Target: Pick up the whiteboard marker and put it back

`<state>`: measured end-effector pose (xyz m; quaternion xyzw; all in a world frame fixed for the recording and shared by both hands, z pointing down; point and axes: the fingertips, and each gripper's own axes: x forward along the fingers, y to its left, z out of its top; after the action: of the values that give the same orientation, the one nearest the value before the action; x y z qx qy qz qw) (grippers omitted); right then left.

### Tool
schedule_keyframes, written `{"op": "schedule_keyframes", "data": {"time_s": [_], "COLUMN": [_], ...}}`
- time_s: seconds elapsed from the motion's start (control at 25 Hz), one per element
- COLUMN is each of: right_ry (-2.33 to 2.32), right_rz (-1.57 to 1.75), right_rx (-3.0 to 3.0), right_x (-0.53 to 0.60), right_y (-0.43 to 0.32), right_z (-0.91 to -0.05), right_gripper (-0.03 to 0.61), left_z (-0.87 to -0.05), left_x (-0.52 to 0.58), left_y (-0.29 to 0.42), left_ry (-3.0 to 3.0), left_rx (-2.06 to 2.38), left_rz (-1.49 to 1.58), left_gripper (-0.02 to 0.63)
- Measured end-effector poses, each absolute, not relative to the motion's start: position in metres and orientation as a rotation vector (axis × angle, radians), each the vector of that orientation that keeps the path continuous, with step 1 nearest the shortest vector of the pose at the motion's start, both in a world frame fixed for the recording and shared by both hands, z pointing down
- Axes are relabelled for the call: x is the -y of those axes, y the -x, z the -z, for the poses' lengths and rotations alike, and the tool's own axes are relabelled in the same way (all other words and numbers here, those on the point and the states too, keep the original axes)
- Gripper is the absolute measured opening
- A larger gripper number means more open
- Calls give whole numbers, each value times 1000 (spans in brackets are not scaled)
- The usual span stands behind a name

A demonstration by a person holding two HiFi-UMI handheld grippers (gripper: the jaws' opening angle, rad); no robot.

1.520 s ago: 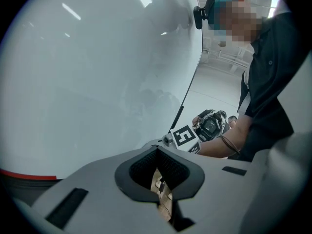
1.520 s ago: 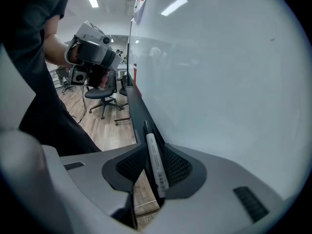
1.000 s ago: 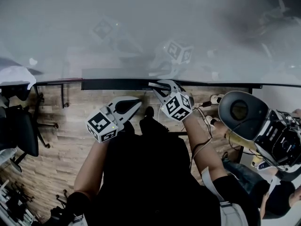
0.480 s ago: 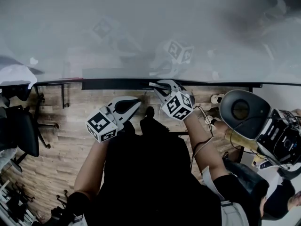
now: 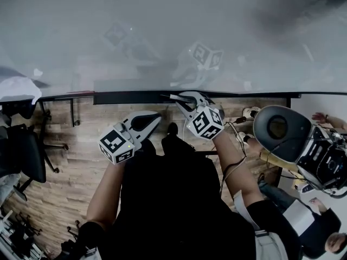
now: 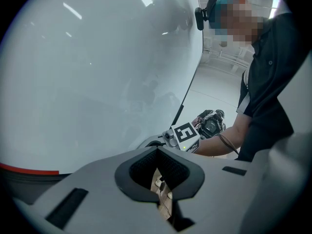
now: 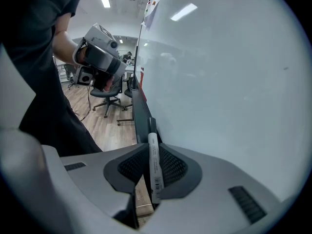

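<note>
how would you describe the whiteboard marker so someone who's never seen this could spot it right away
Find the big whiteboard, then the dark ledge along its bottom edge, where the right claw sits. Clamped in that claw is the whiteboard marker: a slim white stick with a printed label and dark far end, the only thing either claw holds.

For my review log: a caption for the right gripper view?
Right gripper holds a whiteboard marker near the black tray under the whiteboard.
</note>
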<state>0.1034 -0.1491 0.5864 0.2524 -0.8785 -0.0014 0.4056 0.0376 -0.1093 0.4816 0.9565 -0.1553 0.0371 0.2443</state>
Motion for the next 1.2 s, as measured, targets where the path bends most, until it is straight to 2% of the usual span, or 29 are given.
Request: {"op": "schedule_keyframes", "data": {"time_s": [0.68, 1.2], "right_ry": [-707, -812], "right_rz": [91, 194], "right_rx": [2287, 2373], "right_x": [148, 137], "right_y": [-99, -95], "right_z": [-554, -479], "right_gripper": [77, 77], "left_z": [-480, -454], "left_x": [114, 126], "left_y": [-37, -35], "left_ry": [-2637, -2704], "left_rx": [421, 405], "left_rz": [-103, -76], "left_gripper": [11, 11]}}
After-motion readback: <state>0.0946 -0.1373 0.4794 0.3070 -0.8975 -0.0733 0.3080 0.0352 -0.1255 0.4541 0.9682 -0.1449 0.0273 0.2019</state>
